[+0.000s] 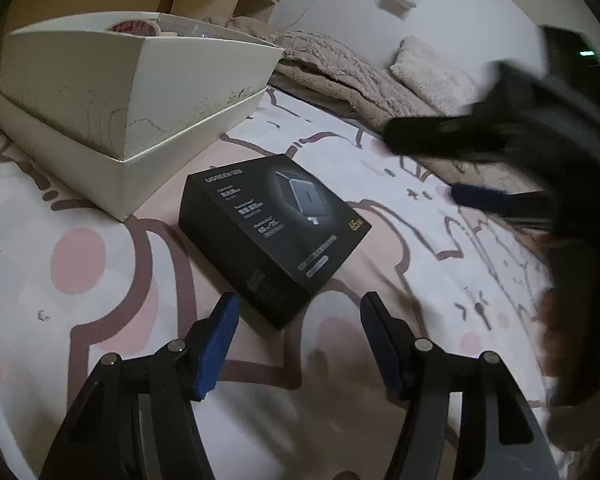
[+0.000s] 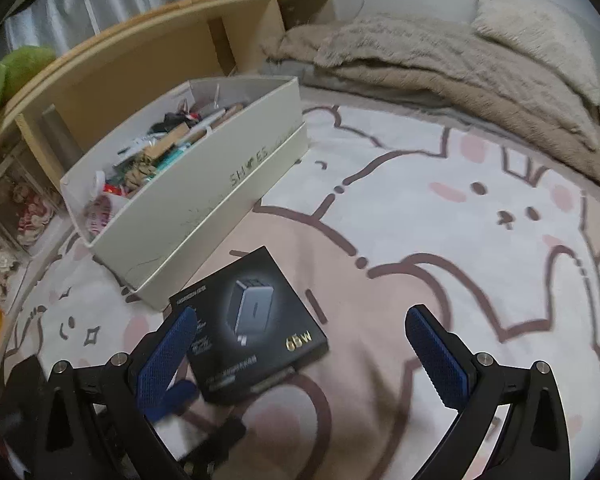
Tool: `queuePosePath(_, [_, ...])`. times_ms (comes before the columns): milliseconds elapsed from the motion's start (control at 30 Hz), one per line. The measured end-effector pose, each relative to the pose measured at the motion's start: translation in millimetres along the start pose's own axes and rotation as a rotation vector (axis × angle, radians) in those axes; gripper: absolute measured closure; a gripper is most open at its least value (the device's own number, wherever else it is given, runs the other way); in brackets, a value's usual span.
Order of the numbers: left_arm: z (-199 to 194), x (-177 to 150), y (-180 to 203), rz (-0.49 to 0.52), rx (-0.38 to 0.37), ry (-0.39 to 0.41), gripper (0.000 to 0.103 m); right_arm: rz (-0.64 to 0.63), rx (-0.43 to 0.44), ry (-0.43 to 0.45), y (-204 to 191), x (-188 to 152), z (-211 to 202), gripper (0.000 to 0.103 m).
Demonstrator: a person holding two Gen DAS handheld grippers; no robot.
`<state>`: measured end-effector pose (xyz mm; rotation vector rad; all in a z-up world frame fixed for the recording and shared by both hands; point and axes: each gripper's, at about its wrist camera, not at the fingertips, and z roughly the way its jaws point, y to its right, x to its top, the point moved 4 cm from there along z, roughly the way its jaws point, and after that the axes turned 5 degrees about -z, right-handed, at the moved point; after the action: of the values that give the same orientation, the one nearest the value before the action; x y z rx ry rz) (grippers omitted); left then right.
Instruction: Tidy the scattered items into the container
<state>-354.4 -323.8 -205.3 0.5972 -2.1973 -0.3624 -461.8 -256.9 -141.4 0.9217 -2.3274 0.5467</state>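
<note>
Charger box (image 1: 274, 230) was black with a grey device picture and gold "65W" lettering. Container (image 1: 100, 92) was cream (faint line drawings on its side). Bedsheet (image 2: 440, 220) was white and pink with brown cartoon outlines. Blanket (image 2: 440, 64) was beige. Gripper pads (image 2: 166, 354) were blue.

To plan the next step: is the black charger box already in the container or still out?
Out. The black charger box lies flat on the bedsheet, beside the white container.
</note>
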Motion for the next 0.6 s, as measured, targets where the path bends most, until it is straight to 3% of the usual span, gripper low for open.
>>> queuePosePath(167, [2.7, -0.1, -3.4, -0.025, -0.018, -0.012, 0.04, 0.066, 0.059, -0.075, 0.8, -0.5, 37.5, 0.0])
queuePosePath(300, [3.2, 1.0, -3.4, -0.028, -0.021, -0.009, 0.04, 0.01, 0.073, -0.142, -8.0, -6.6, 57.9, 0.0])
queuePosePath(433, [7.3, 0.5, -1.1, -0.016, -0.012, -0.019, 0.04, 0.019, 0.187, -0.208, -16.2, -17.9, 65.0, 0.011])
queuePosePath(600, [6.7, 0.6, -3.3, -0.009, -0.01, -0.016, 0.04, -0.015, 0.2, -0.245, -27.3, -27.1, 58.0, 0.013])
